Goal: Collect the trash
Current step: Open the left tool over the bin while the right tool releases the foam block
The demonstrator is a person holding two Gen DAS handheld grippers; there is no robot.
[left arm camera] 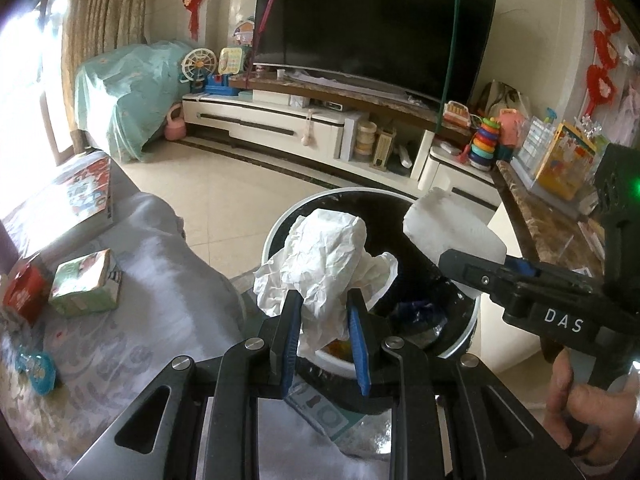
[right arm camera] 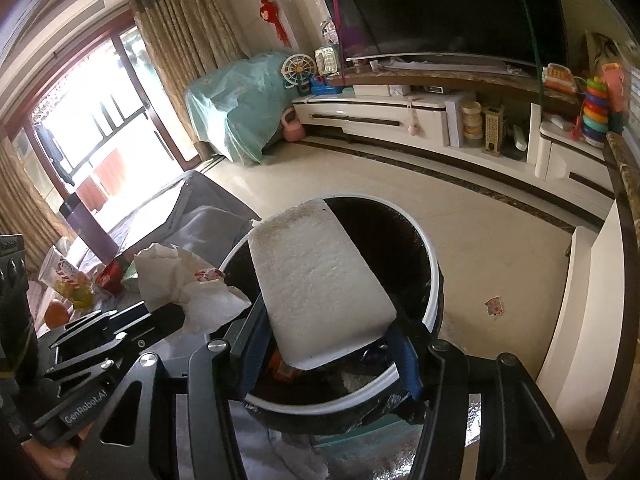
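Observation:
My left gripper [left arm camera: 325,338] is shut on a crumpled white paper [left arm camera: 324,256] and holds it over the near rim of a round trash bin [left arm camera: 276,232] with a white rim and a black liner. My right gripper [right arm camera: 326,344] is shut on a white foam block [right arm camera: 316,276] and holds it over the same bin [right arm camera: 434,264]. The right gripper also shows in the left wrist view [left arm camera: 472,276], with the foam block [left arm camera: 448,228] at its tip. The left gripper and its paper [right arm camera: 180,276] show at the left of the right wrist view. Some trash lies inside the bin.
A table with a patterned cloth [left arm camera: 132,320] at the left holds a green carton [left arm camera: 86,284], a red box [left arm camera: 24,294] and a blue packet [left arm camera: 36,366]. Beyond the bin are tiled floor [right arm camera: 500,240], a TV cabinet [left arm camera: 280,120] and a marble-topped counter [left arm camera: 548,224] at the right.

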